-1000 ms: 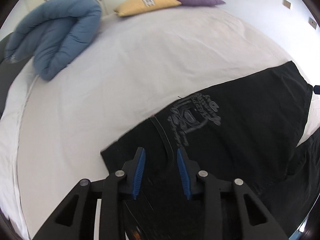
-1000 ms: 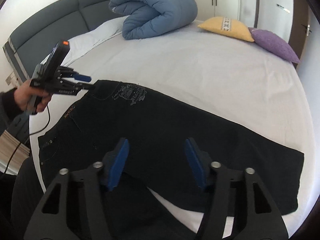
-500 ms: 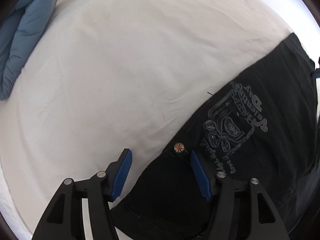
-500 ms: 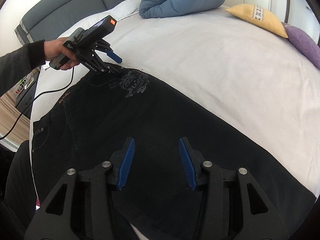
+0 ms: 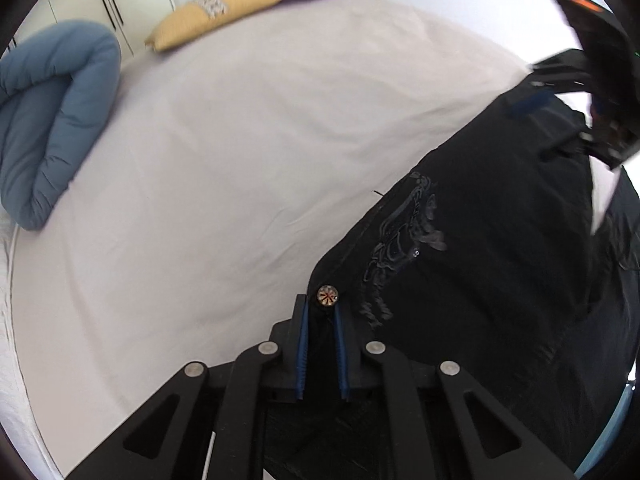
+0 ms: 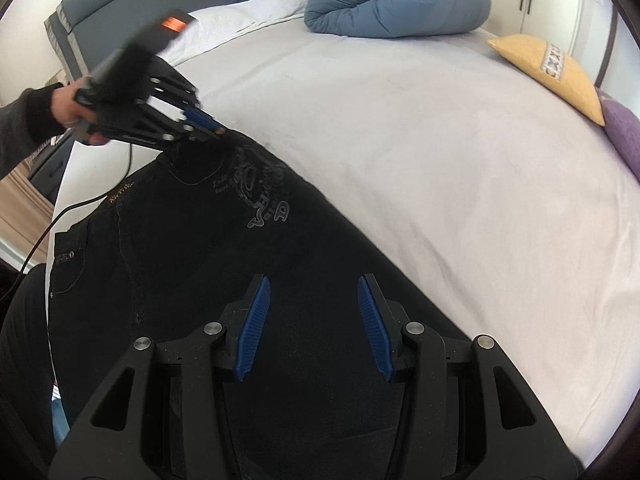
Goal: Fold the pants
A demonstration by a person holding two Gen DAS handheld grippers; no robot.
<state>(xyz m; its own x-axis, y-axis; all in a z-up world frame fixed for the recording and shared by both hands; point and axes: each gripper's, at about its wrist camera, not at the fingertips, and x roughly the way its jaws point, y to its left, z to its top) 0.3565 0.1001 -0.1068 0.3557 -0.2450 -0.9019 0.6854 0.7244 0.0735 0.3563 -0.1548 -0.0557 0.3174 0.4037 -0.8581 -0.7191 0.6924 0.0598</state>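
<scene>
1. With the black pants (image 6: 304,264) lying spread flat on the bed (image 6: 420,140), the grasping step of the first fold is judged to be in hand.
2. The left hand-held gripper (image 5: 321,320) is seen clenched on the waistband corner beside the metal button (image 5: 327,295); its jaws have just been closing, and dark cloth is pinched between the blue pads (image 5: 303,344).
3. The right hand-held gripper (image 6: 314,322) is held released above the leg part of the pants, farther from the printed emblem (image 6: 262,196) than the left one; nothing is pressed by its pads.
4. The pants are placed along the near edge of the bed, well apart from the blue duvet (image 6: 400,0), the yellow cushion (image 6: 552,72) and the purple cushion (image 6: 624,136) at the far side.
5. For the next move, a second grip on the far edge of the leg is judged to be needed, so that both points can be lifted together and that long edge carried over onto the other.
6. A slip of the thick waistband from the pads is judged to be the main risk.
7. No containers are seen, so no contents can be told.
</scene>
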